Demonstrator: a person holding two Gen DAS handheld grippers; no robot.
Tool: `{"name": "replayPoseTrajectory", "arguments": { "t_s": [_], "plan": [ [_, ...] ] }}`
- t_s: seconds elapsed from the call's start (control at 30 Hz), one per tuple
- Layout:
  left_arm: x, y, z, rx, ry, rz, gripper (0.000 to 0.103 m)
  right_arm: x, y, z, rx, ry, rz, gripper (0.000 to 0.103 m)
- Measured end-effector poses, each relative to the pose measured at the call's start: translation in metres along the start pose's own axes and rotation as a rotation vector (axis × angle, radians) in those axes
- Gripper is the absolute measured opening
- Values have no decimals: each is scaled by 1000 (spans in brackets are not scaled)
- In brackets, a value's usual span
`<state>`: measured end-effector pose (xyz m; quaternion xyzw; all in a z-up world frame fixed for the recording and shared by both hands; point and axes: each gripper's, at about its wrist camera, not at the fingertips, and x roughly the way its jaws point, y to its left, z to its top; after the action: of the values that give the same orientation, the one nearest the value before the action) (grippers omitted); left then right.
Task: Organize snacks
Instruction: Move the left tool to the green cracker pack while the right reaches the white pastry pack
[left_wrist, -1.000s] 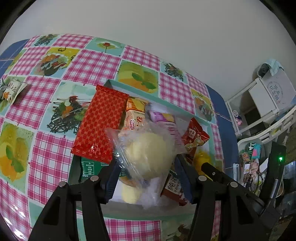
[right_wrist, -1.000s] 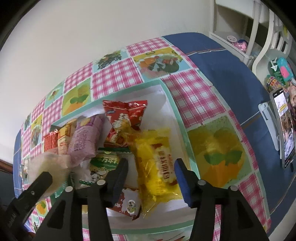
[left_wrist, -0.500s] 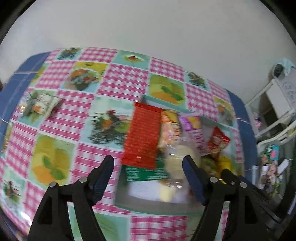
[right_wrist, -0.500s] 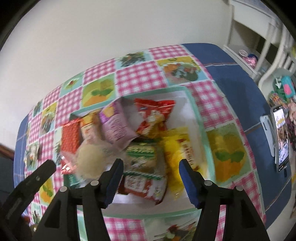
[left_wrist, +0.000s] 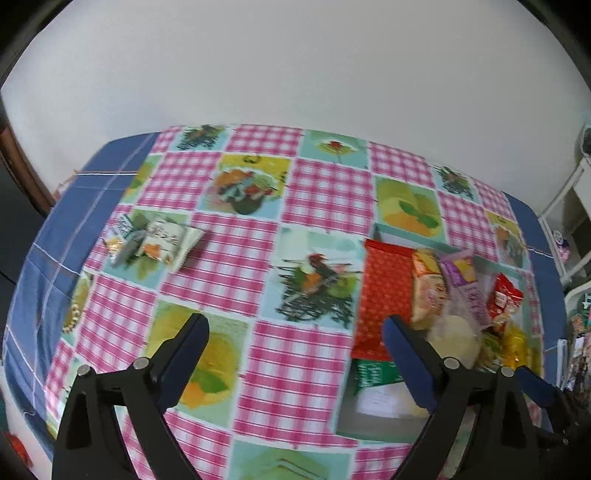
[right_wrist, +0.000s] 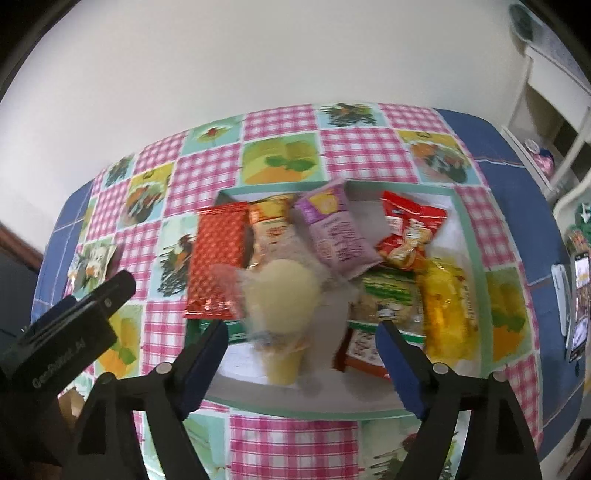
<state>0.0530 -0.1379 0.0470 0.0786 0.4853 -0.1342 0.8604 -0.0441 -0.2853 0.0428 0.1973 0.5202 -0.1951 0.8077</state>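
1. Your tray (right_wrist: 466, 236) sits on the table (right_wrist: 354, 155) toward its right side, its far rim short of the table's far edge.
2. Inside, along the tray's far rim, four packets (right_wrist: 334, 229) lie side by side from left corner to right.
3. Nearer you, a clear bag (right_wrist: 280, 295) rests on top of them at the tray's left half, with more packets (right_wrist: 443, 310) against the right rim.
4. Well apart, near the table's left edge, two loose packets (left_wrist: 159, 240) lie together.
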Motion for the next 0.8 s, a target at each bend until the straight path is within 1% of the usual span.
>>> {"name": "replayPoseTrajectory", "arguments": {
  "t_s": [0.03, 0.1, 0.17, 0.27, 0.37, 0.63, 0.8],
  "plan": [
    [0, 3, 1, -5, -3, 9, 98, 0, 4, 0, -2, -2, -2, 87],
    [0, 13, 2, -21, -5, 22, 98, 1, 10, -1, 1, -4, 1, 96],
    [-1, 23, 2, -39, -7, 27, 98, 2, 16, -1, 2, -3, 17, 100],
    [-3, 38, 3, -62, -14, 46, 99, 2, 28, -1, -11, -6, 22, 101],
    [-6, 55, 4, -92, -31, 72, 102, 4, 38, -2, -23, -8, 26, 103],
    [-7, 90, 8, -153, -38, 92, 103, 11, 68, -6, -70, -19, 19, 103],
    [-6, 113, 9, -194, -44, 101, 103, 17, 90, -8, -104, -35, 56, 103]
  ]
}}
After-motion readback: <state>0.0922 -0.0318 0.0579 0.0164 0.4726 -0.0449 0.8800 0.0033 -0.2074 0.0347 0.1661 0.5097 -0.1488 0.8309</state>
